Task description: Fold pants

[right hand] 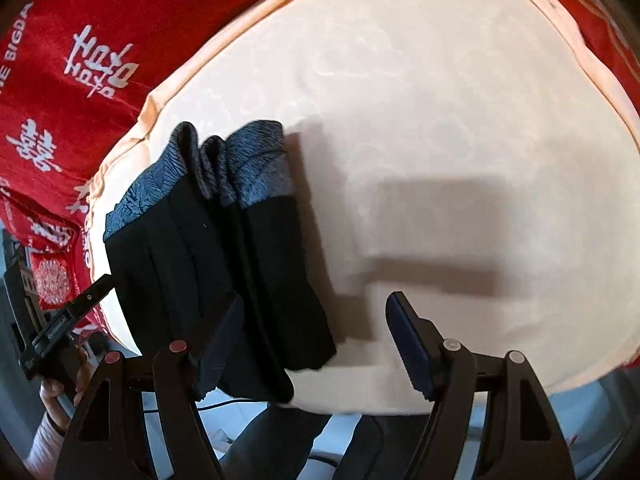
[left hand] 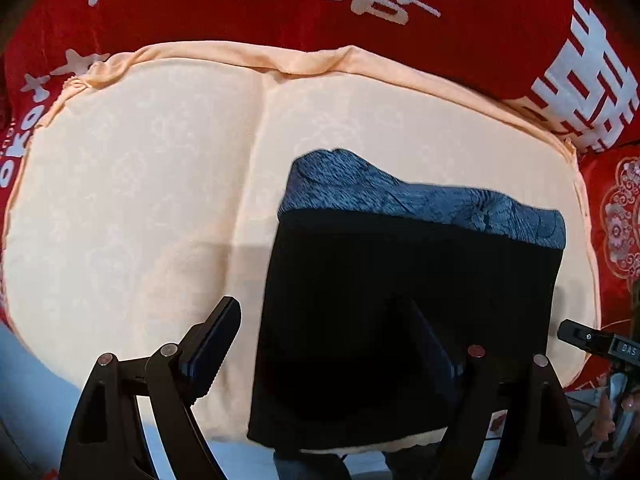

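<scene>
The left gripper (left hand: 328, 344) hovers spread wide, holding nothing, just over the near end of the folded black pants (left hand: 404, 300). These lie on a peach cushion (left hand: 140, 200) over red bedding (left hand: 240, 4). The right gripper (right hand: 316, 336) is likewise wide and empty, its left finger overlapping the pants.

Folded black pants (right hand: 224, 264) on cream cushion (right hand: 440, 120), right hand-held gripper (right hand: 316, 344) agape.
</scene>
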Motion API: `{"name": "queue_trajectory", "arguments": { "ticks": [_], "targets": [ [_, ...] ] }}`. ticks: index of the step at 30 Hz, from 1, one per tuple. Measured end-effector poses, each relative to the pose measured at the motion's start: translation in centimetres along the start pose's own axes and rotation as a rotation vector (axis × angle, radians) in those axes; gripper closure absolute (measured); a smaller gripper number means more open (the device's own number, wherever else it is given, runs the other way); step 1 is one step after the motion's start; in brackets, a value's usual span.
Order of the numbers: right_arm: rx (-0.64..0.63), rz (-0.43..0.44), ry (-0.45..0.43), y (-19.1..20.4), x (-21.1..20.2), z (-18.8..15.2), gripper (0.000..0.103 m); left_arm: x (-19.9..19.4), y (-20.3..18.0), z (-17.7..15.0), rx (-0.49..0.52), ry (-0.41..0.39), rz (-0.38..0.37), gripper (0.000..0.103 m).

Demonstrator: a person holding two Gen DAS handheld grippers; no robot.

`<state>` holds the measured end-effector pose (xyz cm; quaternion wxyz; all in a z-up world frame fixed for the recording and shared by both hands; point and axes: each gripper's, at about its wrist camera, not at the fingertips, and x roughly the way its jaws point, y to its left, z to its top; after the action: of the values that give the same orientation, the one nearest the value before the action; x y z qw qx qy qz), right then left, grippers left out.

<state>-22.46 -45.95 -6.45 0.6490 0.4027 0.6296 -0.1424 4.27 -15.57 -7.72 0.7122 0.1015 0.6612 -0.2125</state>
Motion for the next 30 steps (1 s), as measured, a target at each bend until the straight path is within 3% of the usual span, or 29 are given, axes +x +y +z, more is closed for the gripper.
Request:
{"name": "queue_trajectory", "arguments": {
  "ticks": [9, 16, 21, 22, 24, 27, 30],
  "targets": [
    [-0.062, -0.090, 0.026, 0.9, -2.1, -1.5, 0.026, -3.1, -3.7, -2.7, -0.016, 0.002, 0.045, 0.017],
    [-0.150, -0.177, -0.023, 3.7, -4.1, -3.9, 0.010, -5.4, -5.5, -5.6, 0.009, 0.034, 0.052, 0.017],
    [-0.148, -0.189, -0.068, 5.4, -4.7, -6.8, 0.007, -6.8, -5.6, -7.3, 0.080, 0.036, 0.057, 0.017],
    [-0.153, -0.193, -0.076, 5.9, -4.8, -7.4, 0.000, -7.2, -5.5, -7.7, 0.096, 0.033, 0.063, 0.012],
    [-0.170, -0.204, -0.108, 7.1, -5.3, -8.7, 0.000, -7.8, -5.0, -8.2, 0.101, 0.030, 0.064, 0.000],
    [-0.176, -0.224, -0.140, 8.6, -6.0, -10.2, 0.000, -8.8, -4.3, -8.9, 0.101, 0.029, 0.034, 0.000],
    [-0.149, -0.228, -0.140, 9.8, -6.2, -11.3, 0.000, -9.4, -3.9, -9.6, 0.124, 0.023, 0.081, 0.000]
  ]
}}
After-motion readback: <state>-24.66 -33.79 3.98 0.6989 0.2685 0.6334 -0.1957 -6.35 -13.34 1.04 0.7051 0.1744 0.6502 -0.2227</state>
